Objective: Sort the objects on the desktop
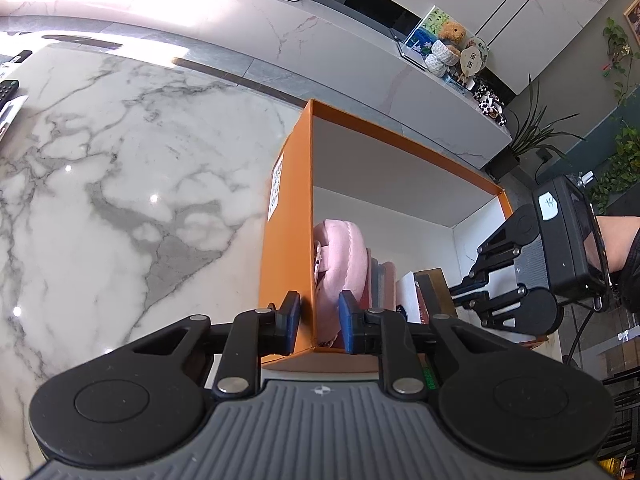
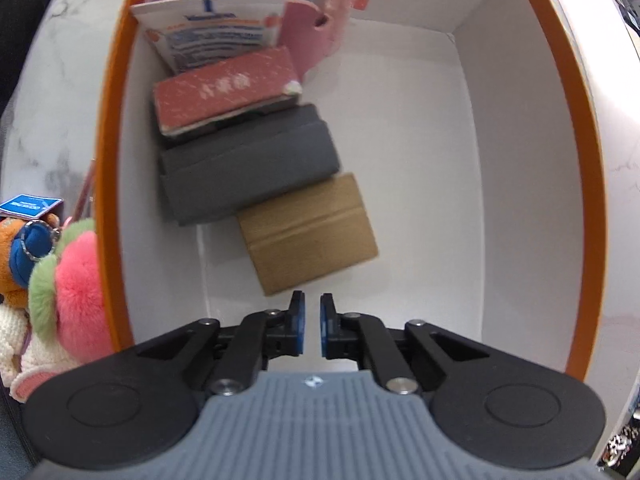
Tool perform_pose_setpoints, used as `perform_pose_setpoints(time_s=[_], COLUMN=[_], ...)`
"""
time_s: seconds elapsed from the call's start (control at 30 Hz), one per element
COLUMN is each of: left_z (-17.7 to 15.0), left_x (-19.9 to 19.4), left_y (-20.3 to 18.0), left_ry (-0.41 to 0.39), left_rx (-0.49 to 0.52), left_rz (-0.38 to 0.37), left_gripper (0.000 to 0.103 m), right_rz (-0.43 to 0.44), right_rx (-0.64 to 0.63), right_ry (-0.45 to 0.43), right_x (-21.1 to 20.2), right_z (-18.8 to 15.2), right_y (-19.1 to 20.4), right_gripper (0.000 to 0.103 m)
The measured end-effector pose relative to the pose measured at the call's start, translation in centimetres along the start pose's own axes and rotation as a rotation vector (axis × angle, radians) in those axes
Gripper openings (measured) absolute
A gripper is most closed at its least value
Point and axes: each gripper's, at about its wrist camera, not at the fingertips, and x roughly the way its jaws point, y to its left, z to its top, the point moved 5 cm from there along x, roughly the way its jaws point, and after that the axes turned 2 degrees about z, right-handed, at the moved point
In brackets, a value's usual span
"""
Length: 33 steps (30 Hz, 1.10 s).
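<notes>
- Step in hand, as judged: settling items into the orange box (image 1: 286, 216) on the marble table (image 1: 100, 184).
- Left gripper (image 1: 319, 320): fingers straddle the box's near corner wall, one outside and one inside. Whether they pinch the wall cannot be told; the gap looks wider than the wall.
- Right gripper (image 2: 311, 326): inside the box above its white floor, fingers nearly together with a narrow gap, holding nothing.
- To do it well, as judged: the left steadies the box while the right works. Lift the right straight up so it does not knock the brown box. Keep later items to the bare right half of the floor.
- Box contents, counted in the right wrist view: five items in a row along one wall.
  - Pink case (image 2: 308, 8): one, at the far end.
  - White printed packet (image 2: 216, 28): one.
  - Red box (image 2: 226, 92): one.
  - Dark grey box (image 2: 248, 164): one.
  - Brown box (image 2: 308, 232): one, nearest the right fingers, apart from them.
- Outside the box: a cluster of plush toys (image 2: 76, 276); exact number unclear.
</notes>
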Motion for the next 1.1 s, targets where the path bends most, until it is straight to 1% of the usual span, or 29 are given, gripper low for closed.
perform_pose_setpoints(time_s=[0.07,0.1,0.13,0.2,0.23,0.27,0.3,0.37,0.47,0.5,0.57,0.73,0.83,0.87,0.93,1.03,1.1], left_z=[0.0,0.0,0.0,0.0,0.0,0.1,0.1,0.1,0.1,0.1,0.1,0.2,0.2,0.2,0.2,0.2,0.2], left_x=[0.0,0.0,0.1,0.1,0.2,0.2,0.2,0.2,0.2,0.2,0.2,0.3,0.3,0.3,0.3,0.3,0.3], left_y=[0.0,0.0,0.0,-0.1,-0.1,-0.1,-0.1,-0.1,-0.1,-0.1,-0.1,-0.1,-0.3,-0.3,-0.3,-0.4,-0.4], left_ry=[-0.001,-0.002,-0.003,-0.004,-0.004,-0.004,-0.004,-0.004,-0.005,-0.005,-0.006,-0.007,-0.008,-0.009,-0.009,-0.010,-0.010], left_rx=[0.004,0.009,0.012,0.014,0.015,0.014,0.013,0.015,0.019,0.020,0.021,0.021,0.029,0.031,0.031,0.033,0.034], left_rz=[0.002,0.005,0.007,0.009,0.010,0.010,0.010,0.011,0.012,0.012,0.011,0.015,0.022,0.024,0.024,0.028,0.029], left_gripper=[0.024,0.024,0.024,0.024,0.024,0.024,0.024,0.024,0.024,0.024,0.024,0.024,0.024,0.024,0.024,0.024,0.024], right_rz=[-0.042,-0.050,-0.050,-0.038,-0.012,0.034,0.079,0.145,0.205,0.219,0.240,0.343,0.336,0.322,0.306,0.338,0.358], right_rx=[0.089,0.166,0.249,0.459,0.566,0.684,0.764,0.863,0.921,0.924,0.931,0.976,0.987,0.999,1.043,1.109,1.106], right_ry=[0.017,0.006,-0.015,-0.072,-0.102,-0.139,-0.162,-0.159,-0.108,-0.096,-0.087,-0.072,-0.077,-0.092,-0.151,-0.256,-0.285], right_x=[-0.2,-0.5,-0.8,-1.3,-1.4,-1.5,-1.3,-0.5,0.9,0.9,1.4,1.4,1.1,1.0,0.4,-0.8,-1.0], right_z=[-0.2,-0.3,-0.4,-0.3,-0.3,-0.2,-0.1,0.5,1.0,0.3,0.3,-0.1,-0.4,-0.5,-1.0,-0.7,-0.3], right_y=[-1.9,-3.2,-4.5,-7.0,-8.1,-9.0,-9.5,-9.5,-8.2,-7.2,-6.1,-4.2,-4.1,-4.4,-5.5,-6.4,-6.3], right_gripper=[0.006,0.006,0.006,0.007,0.013,0.013,0.013,0.013,0.013,0.012,0.012,0.012,0.012,0.012,0.012,0.012,0.012])
